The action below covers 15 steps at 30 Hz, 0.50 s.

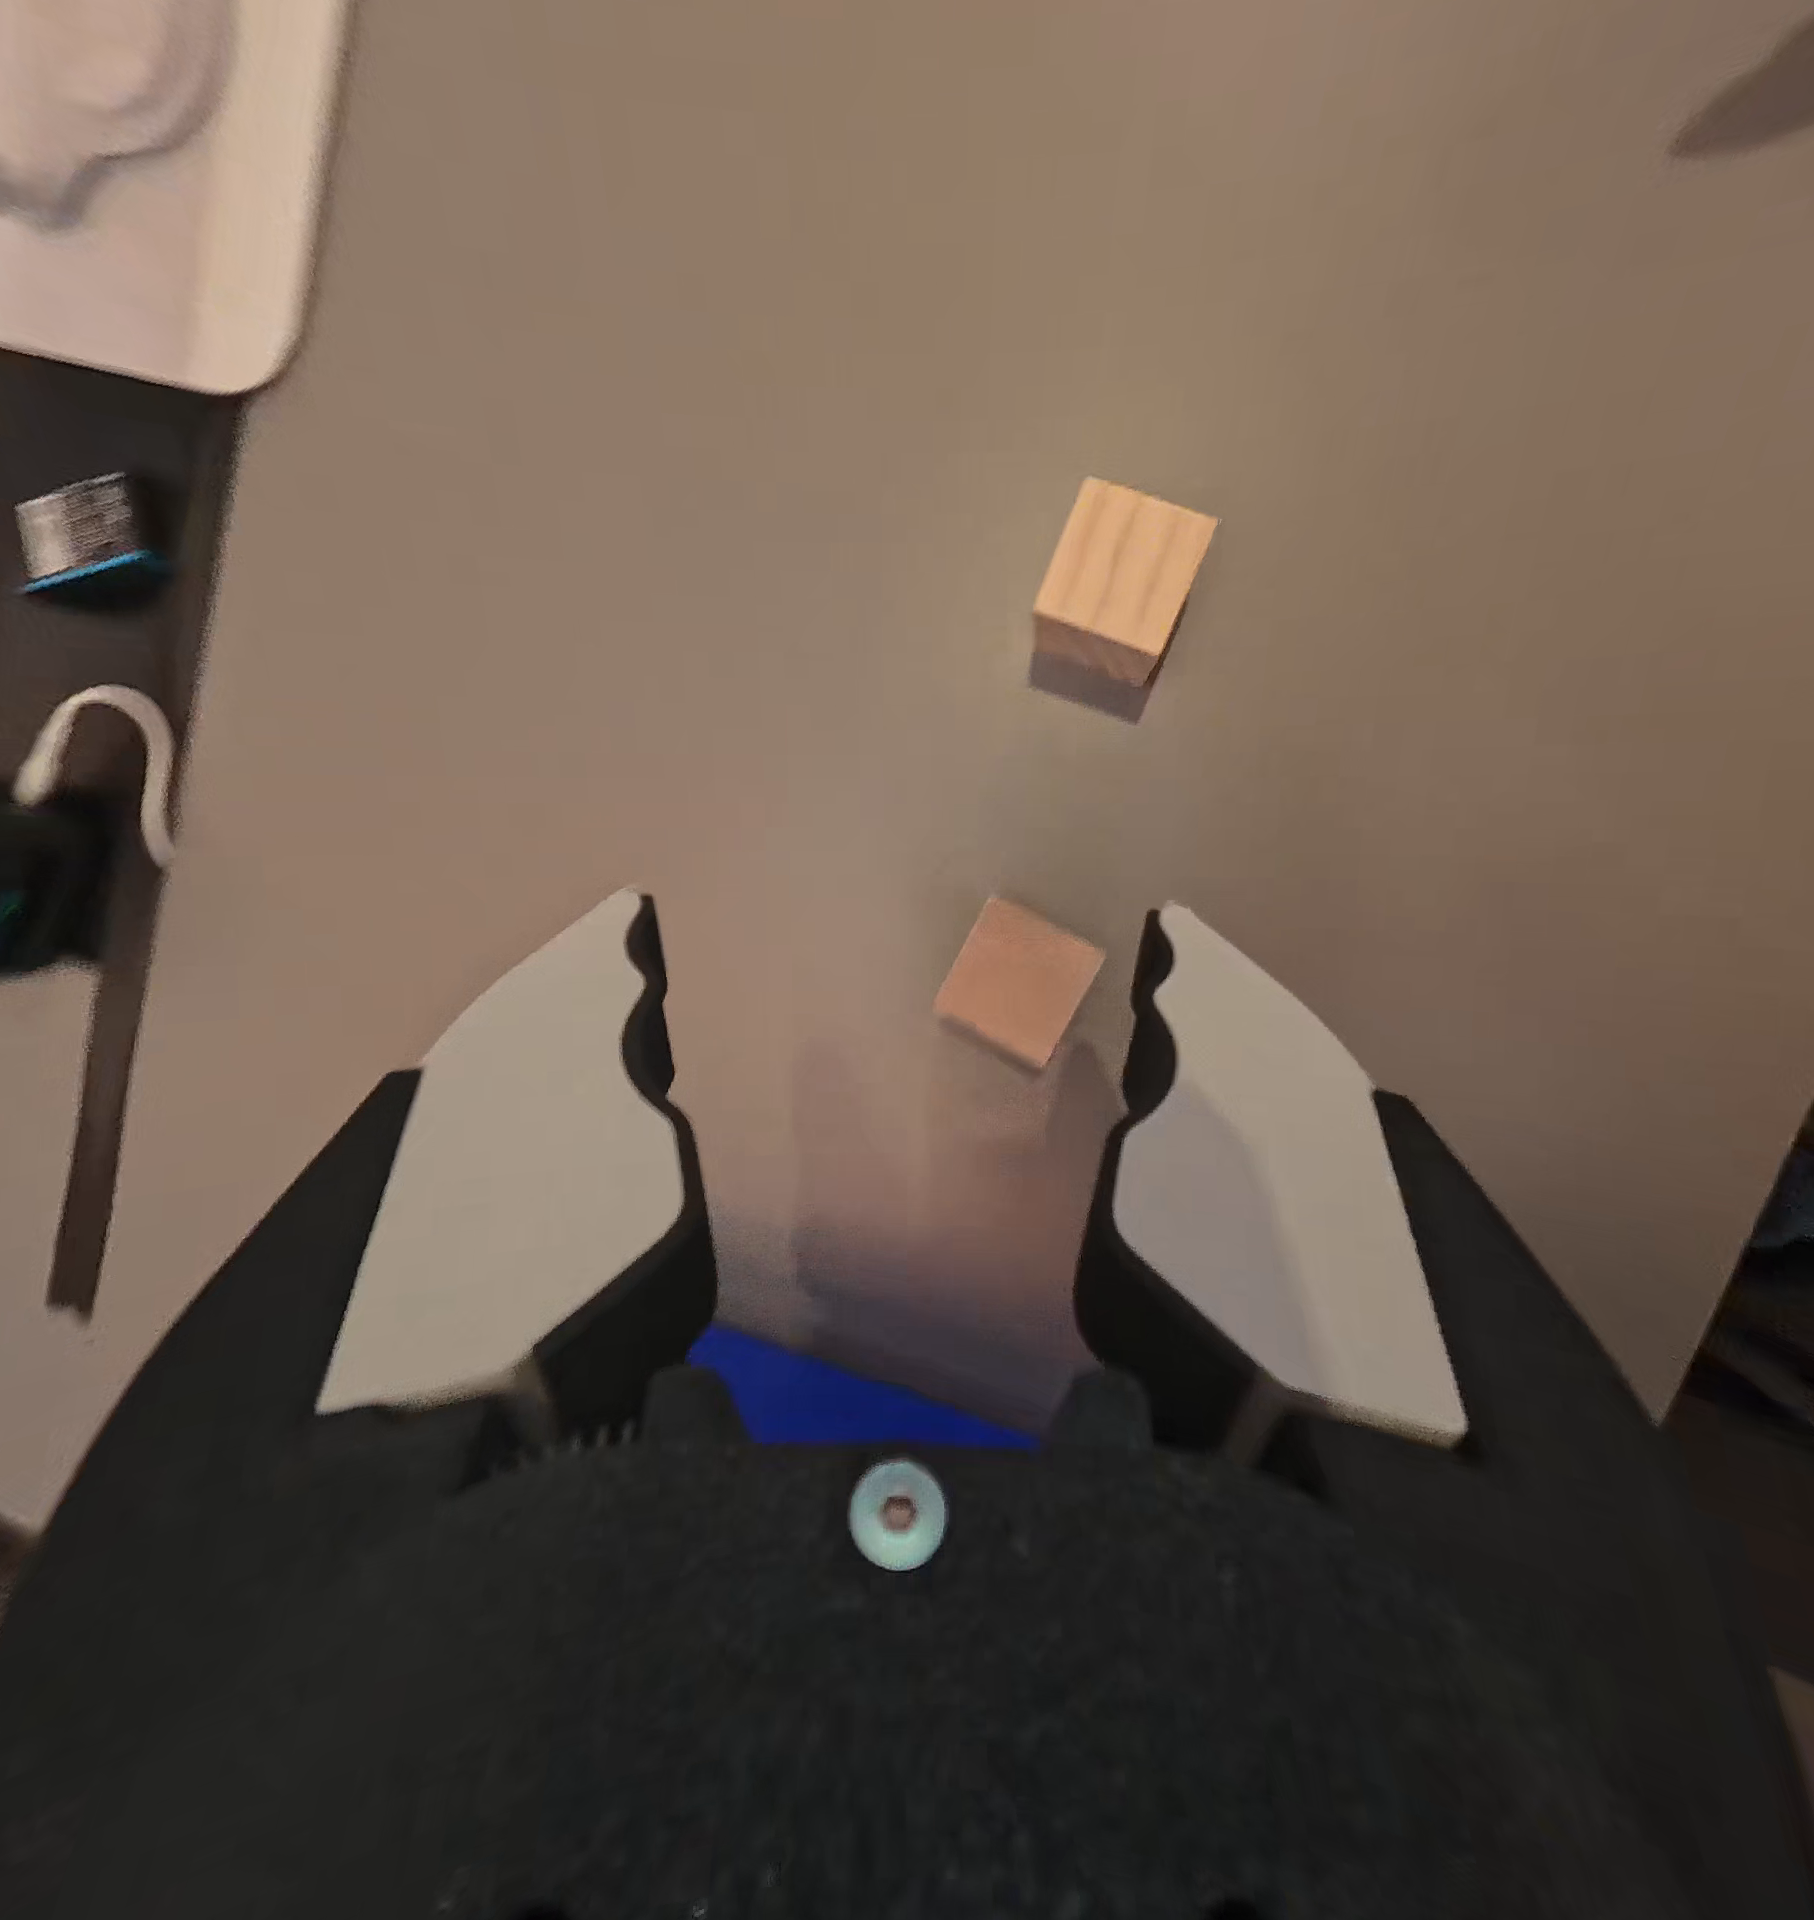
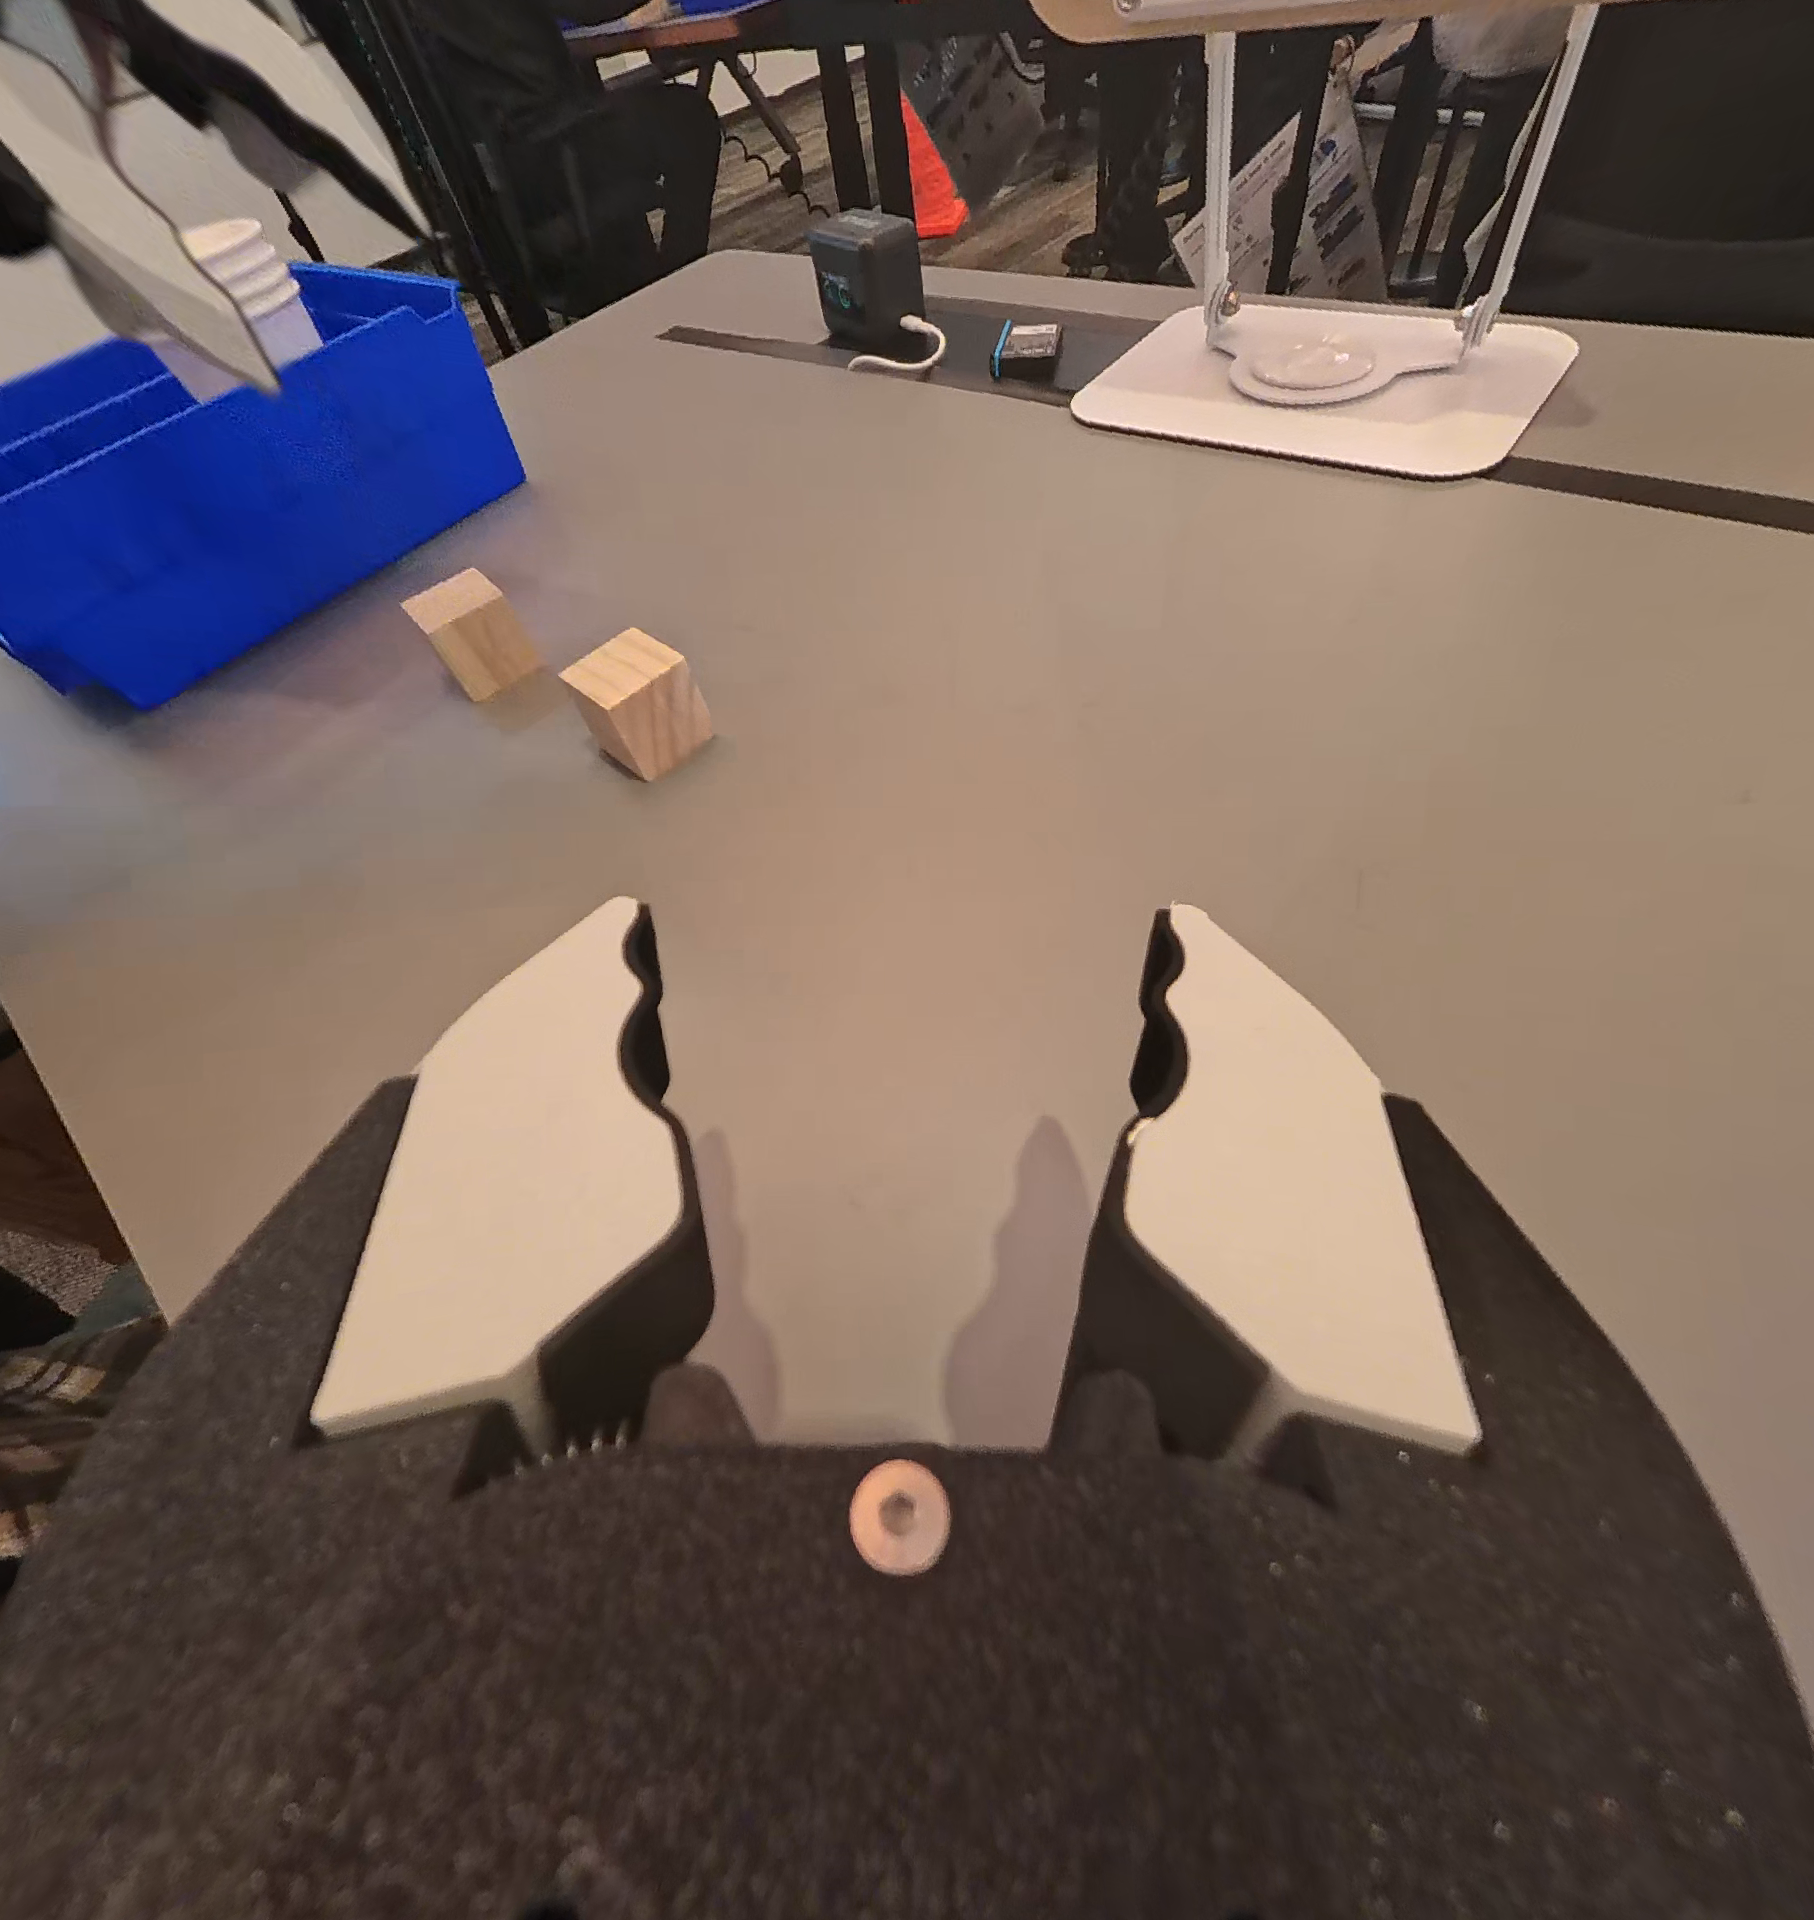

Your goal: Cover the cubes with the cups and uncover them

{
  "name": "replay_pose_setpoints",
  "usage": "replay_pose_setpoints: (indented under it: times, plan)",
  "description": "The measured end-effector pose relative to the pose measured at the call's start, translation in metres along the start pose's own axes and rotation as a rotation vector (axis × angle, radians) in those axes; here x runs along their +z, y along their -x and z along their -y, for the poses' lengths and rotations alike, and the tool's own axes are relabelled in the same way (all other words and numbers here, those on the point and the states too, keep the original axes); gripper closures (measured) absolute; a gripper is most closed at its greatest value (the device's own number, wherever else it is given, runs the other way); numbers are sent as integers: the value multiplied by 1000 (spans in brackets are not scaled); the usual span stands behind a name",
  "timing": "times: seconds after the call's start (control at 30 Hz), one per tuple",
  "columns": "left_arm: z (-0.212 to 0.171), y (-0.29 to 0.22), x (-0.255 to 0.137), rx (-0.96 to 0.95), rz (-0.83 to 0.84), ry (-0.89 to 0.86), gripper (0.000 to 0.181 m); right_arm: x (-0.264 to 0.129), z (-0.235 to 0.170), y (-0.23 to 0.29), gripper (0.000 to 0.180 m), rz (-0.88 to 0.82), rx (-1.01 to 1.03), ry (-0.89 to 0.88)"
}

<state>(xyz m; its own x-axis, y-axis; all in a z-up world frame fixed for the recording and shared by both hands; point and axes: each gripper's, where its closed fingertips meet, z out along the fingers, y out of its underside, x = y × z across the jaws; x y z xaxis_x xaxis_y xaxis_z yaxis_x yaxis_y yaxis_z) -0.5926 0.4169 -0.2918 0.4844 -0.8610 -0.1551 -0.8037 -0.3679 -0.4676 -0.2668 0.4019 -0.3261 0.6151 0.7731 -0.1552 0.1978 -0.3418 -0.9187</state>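
Note:
Two pale wooden cubes lie on the grey table (image 2: 1090,675): one (image 2: 472,634) close to a blue bin (image 2: 228,520), the other (image 2: 638,701) just right of it. A stack of white cups (image 2: 254,286) stands in the bin. My left gripper (image 1: 898,914) is open and empty, held high over the bin's edge (image 1: 851,1392), looking down on the near cube (image 1: 1020,977) and the far cube (image 1: 1124,587). One of its fingers (image 2: 144,270) shows beside the cups in the right wrist view. My right gripper (image 2: 903,914) is open and empty above bare table, right of the cubes.
A white lamp base (image 2: 1318,395), a black charger block (image 2: 867,275) with a white cable and a small black battery (image 2: 1028,348) stand along a dark strip at the table's far side. The table's left edge (image 2: 9,935) drops off near the bin.

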Motion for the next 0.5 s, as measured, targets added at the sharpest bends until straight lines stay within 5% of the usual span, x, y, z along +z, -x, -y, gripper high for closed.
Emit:
replay_pose_setpoints:
  times: [0.23, 0.5]
  plan:
    - [-106, 28, -94, -157, 213, 1, 105, 6, -3, 5, 92, 11, -9, 17]
    - [-258, 15, -101, -332, 207, 289, 106, 18, -8, 18, 92, 39, -25, 46]
